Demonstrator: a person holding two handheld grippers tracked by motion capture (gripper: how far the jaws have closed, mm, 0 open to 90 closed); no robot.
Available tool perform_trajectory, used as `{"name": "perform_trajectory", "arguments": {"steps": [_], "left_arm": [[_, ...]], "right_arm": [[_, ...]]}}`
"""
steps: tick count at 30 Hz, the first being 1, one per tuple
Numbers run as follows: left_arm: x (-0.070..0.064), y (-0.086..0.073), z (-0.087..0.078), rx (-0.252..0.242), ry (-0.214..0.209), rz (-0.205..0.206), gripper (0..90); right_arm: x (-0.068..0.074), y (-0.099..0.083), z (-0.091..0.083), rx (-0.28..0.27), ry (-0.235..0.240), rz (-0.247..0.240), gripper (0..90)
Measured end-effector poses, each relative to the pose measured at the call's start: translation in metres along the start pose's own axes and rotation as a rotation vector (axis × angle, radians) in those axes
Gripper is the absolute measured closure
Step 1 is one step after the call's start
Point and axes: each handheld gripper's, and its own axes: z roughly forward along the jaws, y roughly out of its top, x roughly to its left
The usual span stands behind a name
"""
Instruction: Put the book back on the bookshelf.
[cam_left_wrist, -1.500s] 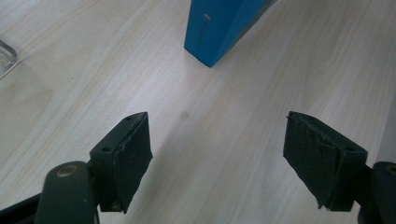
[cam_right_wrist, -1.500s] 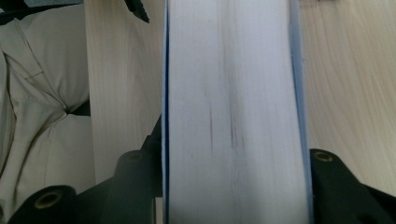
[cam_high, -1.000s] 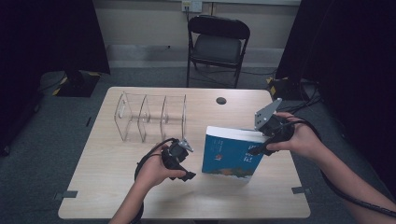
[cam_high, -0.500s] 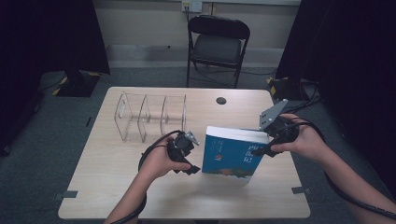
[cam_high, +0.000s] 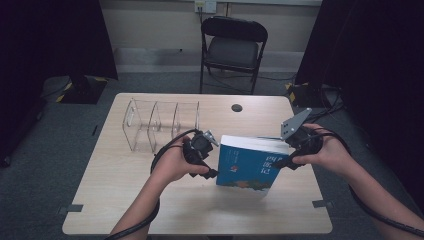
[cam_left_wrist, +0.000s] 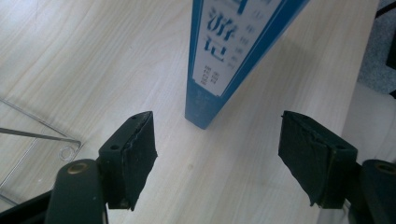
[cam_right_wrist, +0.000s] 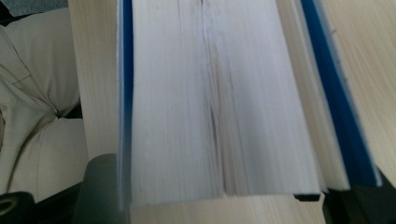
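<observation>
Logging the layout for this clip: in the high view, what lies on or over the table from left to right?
Clear rack → left gripper → blue book → right gripper.

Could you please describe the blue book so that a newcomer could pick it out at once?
On the light wooden table, look right of the clear acrylic divider rack. The blue book stands tilted between the person's two tools, its spine bearing printed characters; it is the table's one coloured, opaque item.
</observation>
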Motion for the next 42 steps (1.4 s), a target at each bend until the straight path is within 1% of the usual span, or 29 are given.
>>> {"name": "perform_trajectory", "arguments": {"steps": [1,2,4,5,9,11,13,14,16,17,18,19,20,21,22,23,24,25,27,30,31,32,33,35,36,38,40,42], "left_arm": [[0.0,0.002,-0.002,-0.001,0.001,0.004,27.1],[-0.001,0.003,-0.002,-0.004,-0.001,-0.004,27.2],[0.0,0.007,-0.005,0.0,-0.004,0.01,27.1],[0.0,0.009,-0.006,-0.005,-0.005,0.007,27.2],[0.001,0.014,-0.011,-0.015,-0.009,0.022,27.7],[0.002,0.018,-0.012,-0.015,-0.005,0.028,27.7],[0.003,0.021,-0.014,-0.027,-0.007,0.026,27.8],[0.003,0.022,-0.015,-0.023,-0.004,0.033,27.8],[0.002,0.026,-0.017,-0.035,0.002,0.037,27.7],[0.002,0.028,-0.019,-0.046,-0.004,0.042,27.8],[0.002,0.03,-0.019,-0.053,-0.016,0.037,28.0],[0.002,0.031,-0.019,-0.053,-0.026,0.038,28.1],[0.002,0.033,-0.019,-0.05,-0.028,0.036,28.1],[0.002,0.035,-0.019,-0.044,-0.027,0.046,28.1],[0.002,0.037,-0.019,-0.038,-0.032,0.052,28.3],[0.001,0.039,-0.019,-0.041,-0.034,0.049,28.4],[0.001,0.041,-0.019,-0.034,-0.035,0.059,28.4],[0.001,0.043,-0.019,-0.034,-0.033,0.057,28.5],[0.0,0.046,-0.021,-0.036,-0.031,0.063,28.7],[-0.001,0.049,-0.023,-0.043,-0.04,0.074,29.1],[-0.002,0.05,-0.024,-0.048,-0.041,0.071,29.5],[-0.002,0.05,-0.024,-0.05,-0.042,0.078,30.1],[-0.003,0.052,-0.026,-0.063,-0.035,0.08,31.1],[-0.003,0.054,-0.027,-0.066,-0.042,0.091,32.8],[-0.004,0.055,-0.028,-0.066,-0.048,0.084,32.8],[-0.005,0.057,-0.027,-0.06,-0.054,0.088,33.7],[-0.007,0.059,-0.027,-0.054,-0.059,0.1,35.3],[-0.009,0.062,-0.027,-0.049,-0.046,0.116,38.0]], "right_arm": [[0.0,-0.001,0.0,-0.006,0.002,-0.004,38.9],[-0.001,-0.001,0.0,-0.008,0.001,-0.007,38.9],[-0.001,-0.002,0.0,-0.006,0.003,-0.001,38.9],[-0.001,-0.002,0.0,-0.002,0.002,0.001,38.9],[-0.001,-0.002,0.0,-0.007,0.004,0.003,38.5],[-0.001,-0.003,0.0,-0.007,0.006,0.002,38.3],[-0.001,-0.003,0.0,-0.009,0.003,0.0,38.1],[-0.002,-0.003,0.001,-0.011,0.004,-0.005,38.0],[-0.002,-0.003,0.001,-0.012,0.003,-0.001,37.8],[-0.002,-0.003,0.001,-0.013,0.003,0.0,37.8],[-0.001,-0.004,0.001,-0.012,0.003,0.0,37.7],[-0.001,-0.004,0.001,-0.012,0.002,0.0,37.6],[-0.001,-0.004,0.001,-0.013,0.002,0.001,37.6],[-0.001,-0.004,0.001,-0.012,0.002,0.003,37.6],[-0.001,-0.004,0.001,-0.011,0.003,0.0,37.5],[-0.001,-0.004,0.001,-0.012,0.002,-0.009,37.5],[-0.001,-0.004,0.001,-0.012,0.002,-0.001,37.5],[0.0,-0.005,0.001,-0.009,0.002,0.004,37.5],[0.0,-0.005,0.001,-0.011,-0.001,-0.002,37.5],[-0.001,-0.006,0.001,-0.013,-0.001,0.003,37.5],[-0.001,-0.006,0.001,-0.013,-0.001,0.003,37.4],[-0.001,-0.006,0.001,-0.014,0.0,0.0,37.4],[-0.001,-0.006,0.001,-0.012,0.0,0.002,37.3],[-0.001,-0.005,0.001,-0.012,0.0,0.001,37.3],[-0.001,-0.005,0.001,-0.011,0.0,0.001,37.3],[-0.002,-0.006,0.001,-0.014,0.0,0.001,37.3],[-0.002,-0.006,0.001,-0.014,-0.001,0.005,37.2],[-0.003,-0.007,0.001,-0.016,-0.004,0.008,37.2]]}}
